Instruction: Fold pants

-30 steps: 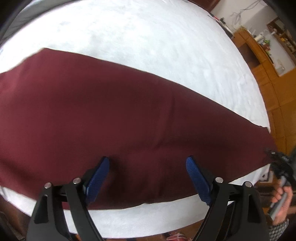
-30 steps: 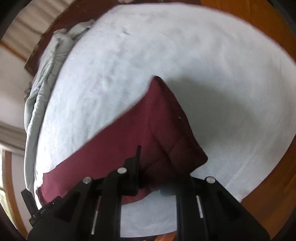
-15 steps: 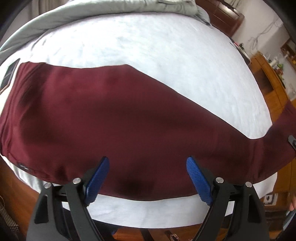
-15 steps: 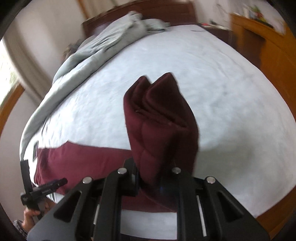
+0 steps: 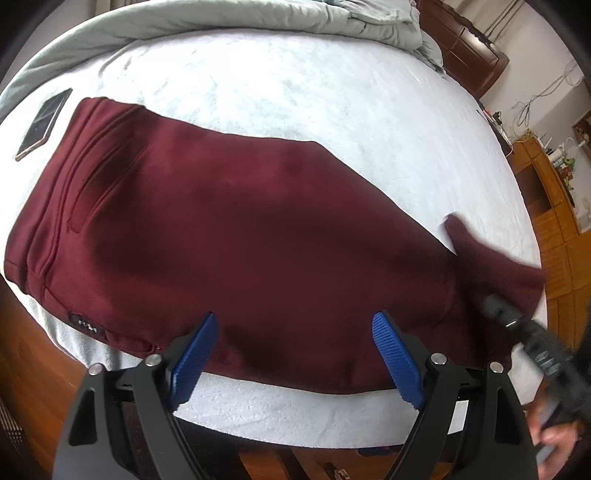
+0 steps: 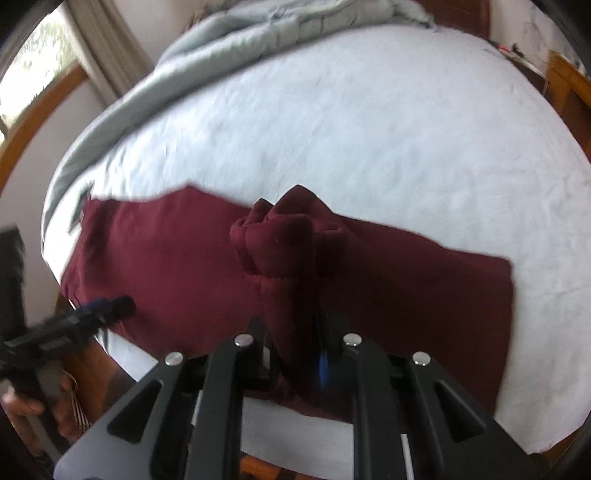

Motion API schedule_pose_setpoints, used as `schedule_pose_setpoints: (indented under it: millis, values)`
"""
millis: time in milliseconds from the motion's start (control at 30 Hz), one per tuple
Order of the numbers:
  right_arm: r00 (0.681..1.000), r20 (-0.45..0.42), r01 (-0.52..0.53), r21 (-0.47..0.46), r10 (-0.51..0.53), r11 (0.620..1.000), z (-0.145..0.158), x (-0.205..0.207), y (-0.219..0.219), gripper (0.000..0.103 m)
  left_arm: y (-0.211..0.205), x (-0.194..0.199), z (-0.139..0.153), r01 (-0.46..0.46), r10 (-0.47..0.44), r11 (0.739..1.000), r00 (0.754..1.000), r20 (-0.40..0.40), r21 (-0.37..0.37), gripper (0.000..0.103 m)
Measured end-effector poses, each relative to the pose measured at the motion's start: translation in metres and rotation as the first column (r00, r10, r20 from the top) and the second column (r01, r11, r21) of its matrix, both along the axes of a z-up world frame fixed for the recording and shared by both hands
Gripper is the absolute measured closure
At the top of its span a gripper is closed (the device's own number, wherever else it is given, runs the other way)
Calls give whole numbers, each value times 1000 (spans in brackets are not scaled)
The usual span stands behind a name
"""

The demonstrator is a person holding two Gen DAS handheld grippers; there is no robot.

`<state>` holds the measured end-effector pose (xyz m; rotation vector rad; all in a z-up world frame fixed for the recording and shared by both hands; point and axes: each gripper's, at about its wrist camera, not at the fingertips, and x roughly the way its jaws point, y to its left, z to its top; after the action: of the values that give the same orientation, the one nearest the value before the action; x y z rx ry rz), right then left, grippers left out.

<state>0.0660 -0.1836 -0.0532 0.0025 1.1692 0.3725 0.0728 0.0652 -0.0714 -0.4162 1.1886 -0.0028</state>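
Phone (image 5: 43, 123): flat on the bed (image 5: 314, 92), far left, just beside the waistband. Grey duvet (image 5: 258, 18): bunched along the far edge. Pants (image 5: 229, 236): maroon, flat on the white cover near the front edge, long axis left to right, waistband (image 5: 40, 236) leftward with a small label (image 5: 88, 322) at the near corner, legs tapering rightward. Left claw (image 5: 295, 354): blue pads wide apart, empty, poised above the near edge of the seat and thigh, cloth directly ahead. Leg ends (image 6: 291, 236): raised off the cover as a bunched roll of cuffs, hanging over the lower legs. Right claw (image 6: 295, 350): clamped on the leg ends, jaws drawn in tight against the fabric. Bearing for the fold, as judged: waistband well left of the held cuffs, along the garment's length; right claw holding the travelling end, left claw nearer the landing zone for pinning or smoothing.
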Motion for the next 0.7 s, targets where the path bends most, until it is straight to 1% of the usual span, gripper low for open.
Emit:
schedule_pose_setpoints:
  millis: [100, 200, 233, 267, 300, 367, 433, 467, 533, 567, 633, 700]
  values:
    - [999, -37, -37, -41, 36, 998, -26, -7, 9, 87, 3, 4, -2, -1, 1, 1000, 1000, -11, -18, 17]
    - [997, -39, -65, -48, 63, 997, -41, -11, 12, 79, -1, 7, -1, 9, -10, 998, 1000, -19, -59, 17]
    - [997, -36, -69, -40, 67, 997, -41, -13, 13, 65, -4, 8, -1, 19, -21, 996, 1000, -23, -86, 17]
    - [995, -47, -84, -2, 84, 996, -40, -13, 14, 43, -8, 10, -1, 26, -29, 994, 999, -28, -105, 17]
    - [993, -61, -96, 33, 98, 995, -39, -14, 13, 39, -13, 14, -2, 39, -45, 990, 998, -38, -135, 17]
    - [989, -68, -126, 73, 131, 989, -32, -19, 11, 35, -24, 24, -4, 60, -72, 980, 996, -56, -190, 17]
    - [987, -70, -139, 80, 145, 987, -27, -24, 7, 34, -35, 32, -8, 69, -92, 966, 992, -82, -249, 17]
    - [989, -68, -128, 90, 135, 988, -22, -28, -4, 34, -40, 35, -11, 72, -100, 963, 990, -95, -259, 17]
    - [994, -71, -76, 122, 85, 990, -14, -30, -27, 34, -56, 43, -15, 106, -138, 962, 984, -113, -251, 17]
    - [997, -75, -16, 135, 27, 991, -8, -31, -48, 34, -66, 46, -16, 131, -162, 961, 980, -113, -242, 17]
    - [996, -74, 58, 131, -49, 990, -3, -31, -75, 34, -81, 53, -17, 162, -197, 955, 973, -120, -248, 17]
    - [989, -69, 134, 105, -127, 985, 2, -30, -107, 34, -94, 60, -24, 172, -217, 948, 965, -145, -269, 17]
